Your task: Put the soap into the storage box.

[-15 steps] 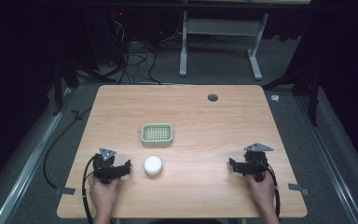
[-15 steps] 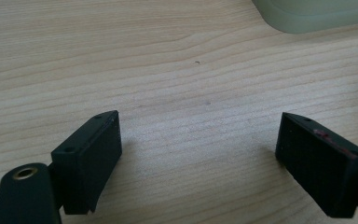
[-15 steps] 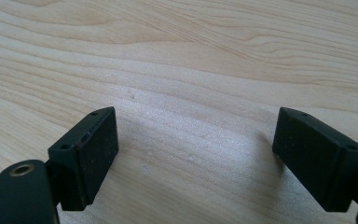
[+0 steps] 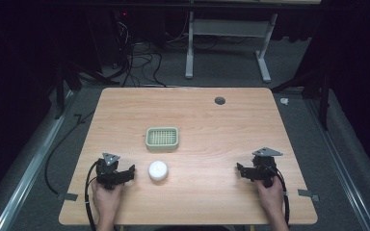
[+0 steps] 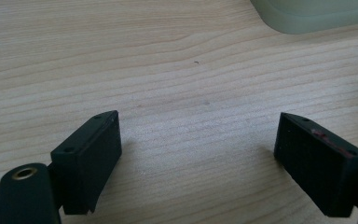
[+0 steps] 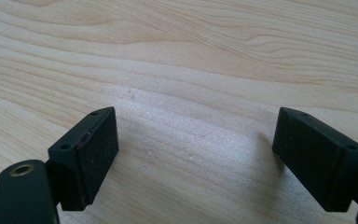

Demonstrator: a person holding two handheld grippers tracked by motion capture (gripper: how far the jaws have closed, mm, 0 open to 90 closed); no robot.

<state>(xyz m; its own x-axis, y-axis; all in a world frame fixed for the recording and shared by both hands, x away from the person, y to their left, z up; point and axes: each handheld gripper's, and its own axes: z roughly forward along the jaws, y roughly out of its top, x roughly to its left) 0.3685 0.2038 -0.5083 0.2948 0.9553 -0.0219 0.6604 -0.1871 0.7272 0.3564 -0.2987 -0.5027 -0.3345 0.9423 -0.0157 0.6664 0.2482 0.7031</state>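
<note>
Here, at the lower edge of the high view, two hands are seen resting on the wooden table (image 4: 197,120), each holding a gripper. The left gripper (image 4: 131,172), at lower left, is spread wide with nothing between its jaws; bare wood grain is seen between them in the left gripper view. The right gripper (image 4: 239,169), at lower right, is likewise spread and empty, well apart from everything else. Just beside the left gripper, toward frame centre, a small white round object (image 4: 158,170) is seen, possibly a lid or a puck of soap; the resolution does not settle it. Farther up, near mid-frame, lies a pale green slatted tray (image 4: 162,138), probably a soap dish. If the white piece is to be taken, the left jaws would best be centred around it before being closed, so that it is not nudged away.
</note>
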